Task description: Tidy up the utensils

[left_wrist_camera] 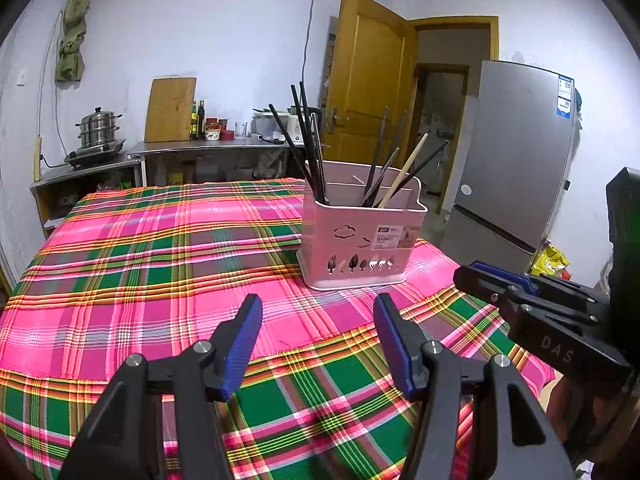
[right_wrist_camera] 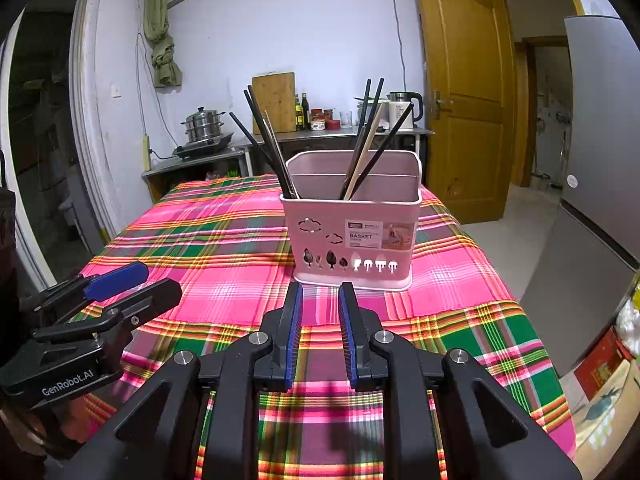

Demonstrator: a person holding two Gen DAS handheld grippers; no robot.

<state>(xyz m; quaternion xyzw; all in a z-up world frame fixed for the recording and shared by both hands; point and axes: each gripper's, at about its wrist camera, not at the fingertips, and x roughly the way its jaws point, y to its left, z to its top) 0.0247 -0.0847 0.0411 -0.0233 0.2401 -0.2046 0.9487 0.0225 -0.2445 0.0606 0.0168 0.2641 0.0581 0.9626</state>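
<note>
A pink utensil basket [left_wrist_camera: 360,236] [right_wrist_camera: 352,232] stands upright on the plaid tablecloth [left_wrist_camera: 160,264] [right_wrist_camera: 224,240]. Dark chopsticks [left_wrist_camera: 306,144] [right_wrist_camera: 264,136] lean in its left compartment. More dark chopsticks and one pale wooden one [left_wrist_camera: 402,172] [right_wrist_camera: 366,148] lean in the right compartment. My left gripper [left_wrist_camera: 318,308] is open and empty, just in front of the basket. My right gripper [right_wrist_camera: 320,292] is open a little and empty, close before the basket's base. Each gripper shows in the other's view, the right one [left_wrist_camera: 496,280] and the left one [right_wrist_camera: 128,284].
A steel counter [left_wrist_camera: 208,146] [right_wrist_camera: 352,132] with a steamer pot [left_wrist_camera: 98,128], cutting board [left_wrist_camera: 170,110], bottles and a kettle [right_wrist_camera: 402,110] stands behind the table. A wooden door [left_wrist_camera: 372,80] is open at the back right. A grey fridge [left_wrist_camera: 516,152] stands right.
</note>
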